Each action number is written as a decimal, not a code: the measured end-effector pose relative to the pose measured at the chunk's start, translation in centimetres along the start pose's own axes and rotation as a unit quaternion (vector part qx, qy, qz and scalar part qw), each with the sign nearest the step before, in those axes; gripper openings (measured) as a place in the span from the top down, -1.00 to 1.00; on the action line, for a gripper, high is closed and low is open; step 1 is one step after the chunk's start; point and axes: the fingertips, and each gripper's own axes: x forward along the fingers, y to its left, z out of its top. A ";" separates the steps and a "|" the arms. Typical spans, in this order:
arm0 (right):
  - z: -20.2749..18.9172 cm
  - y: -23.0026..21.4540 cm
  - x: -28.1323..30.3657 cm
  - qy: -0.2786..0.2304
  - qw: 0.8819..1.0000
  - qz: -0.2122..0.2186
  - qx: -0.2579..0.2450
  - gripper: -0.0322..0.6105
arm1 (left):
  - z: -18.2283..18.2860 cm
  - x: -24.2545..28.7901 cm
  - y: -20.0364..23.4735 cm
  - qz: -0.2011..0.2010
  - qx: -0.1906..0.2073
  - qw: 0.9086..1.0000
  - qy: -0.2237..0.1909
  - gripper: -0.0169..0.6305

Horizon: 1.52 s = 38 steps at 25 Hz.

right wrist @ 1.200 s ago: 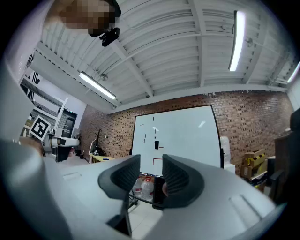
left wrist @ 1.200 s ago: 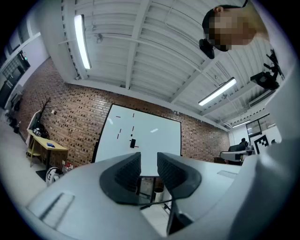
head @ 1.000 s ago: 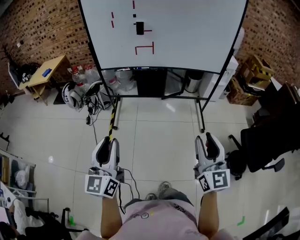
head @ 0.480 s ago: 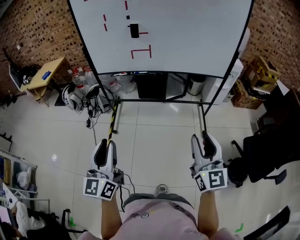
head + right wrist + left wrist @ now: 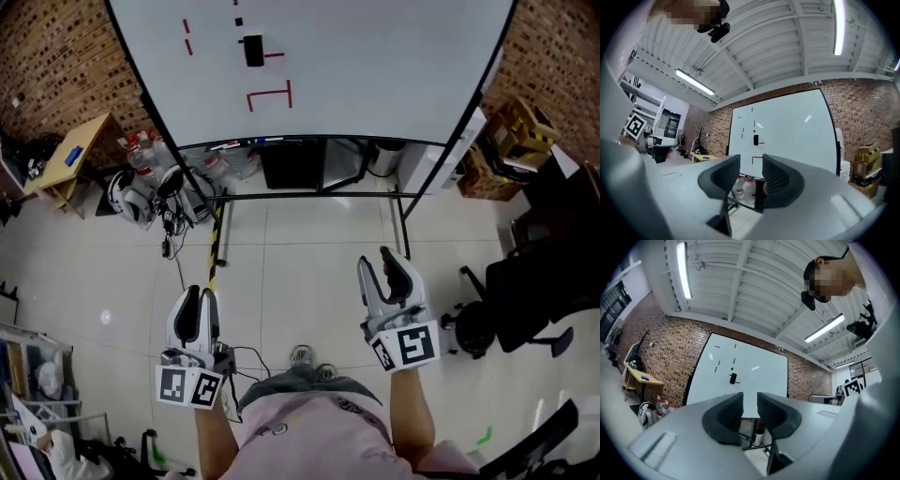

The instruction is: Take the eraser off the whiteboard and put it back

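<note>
A black eraser (image 5: 253, 51) sticks to the upper left of the whiteboard (image 5: 375, 66), beside red marker lines. Both grippers hang over the floor tiles, well short of the board, and point at it. My left gripper (image 5: 195, 300) has its jaws close together with nothing between them. My right gripper (image 5: 383, 265) stands open and empty. In the left gripper view the eraser (image 5: 733, 378) shows above the left gripper (image 5: 750, 401). In the right gripper view the eraser (image 5: 756, 139) sits on the board just above the right gripper (image 5: 751, 165).
The board's black stand (image 5: 403, 225) and lower rail cross ahead. Water bottles and a helmet (image 5: 127, 192) lie under its left end, with cables (image 5: 173, 239) on the floor. A wooden table (image 5: 70, 155) stands far left. A black office chair (image 5: 539, 277) and cardboard boxes (image 5: 511, 131) are at the right.
The person has stepped toward the whiteboard, which now fills more of the head view. Both grippers came forward with the person. Neither gripper's jaws changed.
</note>
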 end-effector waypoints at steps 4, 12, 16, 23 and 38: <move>-0.6 1.0 3.6 -0.003 1.000 0.008 0.001 0.47 | 1.0 1.5 2.2 -0.007 0.001 1.000 -0.017 0.65; -1.5 0.4 5.9 0.017 1.000 0.006 0.015 0.47 | -0.4 5.0 2.5 -0.020 -0.018 1.000 -0.002 0.65; -2.2 -0.6 8.0 0.019 1.000 0.013 0.012 0.47 | -0.8 8.1 2.2 -0.024 -0.014 1.000 0.007 0.65; -3.1 -4.7 12.8 0.018 0.999 0.020 0.021 0.47 | -2.2 15.1 0.9 -0.035 -0.010 0.999 0.003 0.65; -3.5 -9.8 23.4 -0.001 0.995 0.096 0.033 0.51 | -3.1 25.8 0.9 0.008 0.005 1.000 -0.001 0.65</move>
